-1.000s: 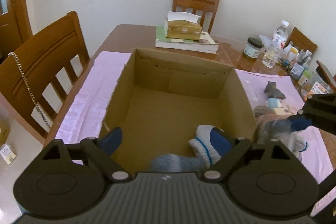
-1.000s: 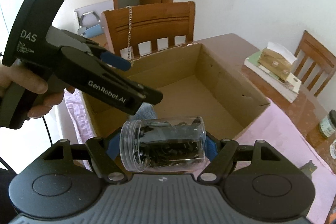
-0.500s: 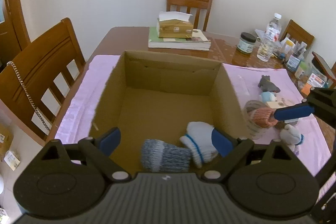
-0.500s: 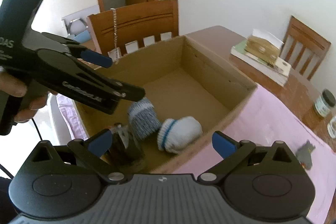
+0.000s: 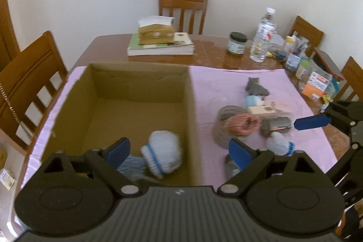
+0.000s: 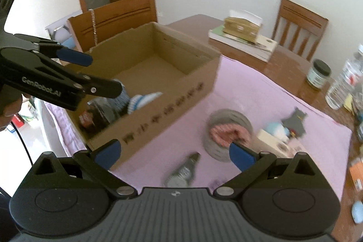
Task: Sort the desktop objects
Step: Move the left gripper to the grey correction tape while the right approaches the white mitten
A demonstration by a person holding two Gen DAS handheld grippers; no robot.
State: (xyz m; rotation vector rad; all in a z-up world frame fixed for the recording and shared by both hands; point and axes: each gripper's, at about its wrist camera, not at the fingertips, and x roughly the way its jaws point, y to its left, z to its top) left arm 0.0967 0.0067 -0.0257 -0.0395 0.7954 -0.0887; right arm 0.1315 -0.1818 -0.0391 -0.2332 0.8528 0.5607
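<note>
The cardboard box (image 5: 190, 110) sat on the pink cloth (image 5: 238, 83), holding a white sock (image 5: 163, 155) and a jar (image 6: 95, 110). Both the left gripper (image 5: 179, 151) and the right gripper (image 6: 173, 153) stood wide open and empty, near the loose items beside the box.

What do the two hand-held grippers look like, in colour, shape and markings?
Each hand-held gripper is matte black plastic with a ribbed grey top plate, two round hubs and linkage arms with silver rivets. The fingers end in blue pads. The left hand-held gripper bears white "GenRobot.AI" lettering on its side, and a black cable hangs below it. The right hand-held gripper looks the same.
</note>
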